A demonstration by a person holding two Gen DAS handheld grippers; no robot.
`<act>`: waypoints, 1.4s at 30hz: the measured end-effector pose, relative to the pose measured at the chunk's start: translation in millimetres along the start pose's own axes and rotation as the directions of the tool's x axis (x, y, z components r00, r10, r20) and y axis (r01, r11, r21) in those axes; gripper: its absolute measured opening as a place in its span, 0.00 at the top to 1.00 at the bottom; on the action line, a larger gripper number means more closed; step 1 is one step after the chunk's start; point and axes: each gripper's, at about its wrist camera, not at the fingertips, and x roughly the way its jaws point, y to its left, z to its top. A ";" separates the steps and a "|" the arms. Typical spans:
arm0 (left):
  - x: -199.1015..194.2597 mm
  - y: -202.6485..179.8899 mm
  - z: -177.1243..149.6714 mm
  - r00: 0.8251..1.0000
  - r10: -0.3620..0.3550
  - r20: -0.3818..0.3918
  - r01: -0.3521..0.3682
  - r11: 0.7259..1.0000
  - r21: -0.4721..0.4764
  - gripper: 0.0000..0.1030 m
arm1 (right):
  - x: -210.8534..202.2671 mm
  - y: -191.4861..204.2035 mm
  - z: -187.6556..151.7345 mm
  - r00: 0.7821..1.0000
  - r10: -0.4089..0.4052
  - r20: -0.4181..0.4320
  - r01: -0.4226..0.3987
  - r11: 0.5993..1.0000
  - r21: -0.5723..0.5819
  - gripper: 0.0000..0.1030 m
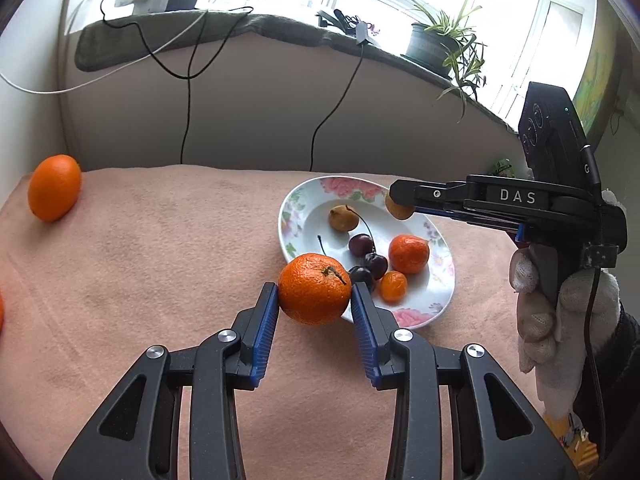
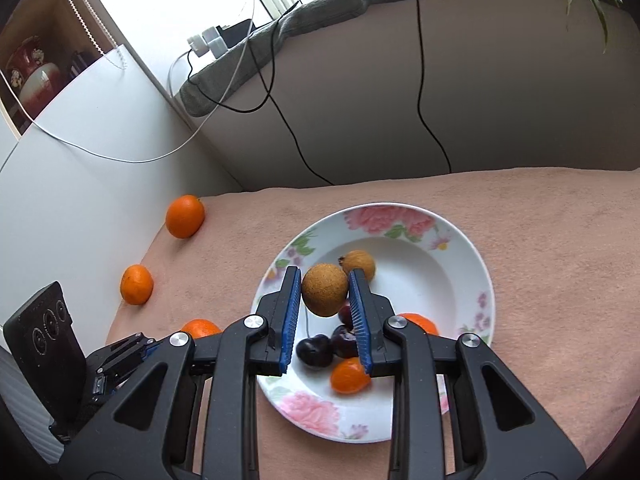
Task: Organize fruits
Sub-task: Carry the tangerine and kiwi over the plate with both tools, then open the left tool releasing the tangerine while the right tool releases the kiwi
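Clamping a mandarin [image 1: 315, 288], the left hand-held gripper [image 1: 316, 300] hovers at the flowered plate's [image 1: 296, 200] seven o'clock rim; the right hand-held gripper [image 2: 325, 296] pinches a brown fruit [image 2: 324, 294] above it; the plate holds several fruits; the oranges [image 2: 185, 216] at ten o'clock on the worktop [image 1: 160, 240] seem left to gather.

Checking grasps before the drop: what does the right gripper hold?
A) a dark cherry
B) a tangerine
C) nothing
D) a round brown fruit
D: the right gripper is closed on a round brown fruit above the floral plate, while the left gripper has the tangerine.
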 end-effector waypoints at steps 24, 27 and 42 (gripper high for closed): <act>21.5 -23.4 7.7 0.999 -0.004 -0.034 0.006 0.999 0.048 0.65 | -4.8 -32.6 1.8 0.993 -0.114 0.013 0.114 0.994 0.002 0.75; 21.7 -23.0 7.8 0.999 -0.006 -0.034 0.008 0.999 0.047 0.65 | -5.1 -33.1 0.9 0.993 -0.117 0.011 0.117 0.993 0.003 0.75; 19.2 -23.4 20.4 0.998 -0.050 -0.025 0.052 0.995 0.086 0.50 | -52.5 -18.6 -25.9 0.978 -0.189 0.091 0.186 0.982 0.036 0.42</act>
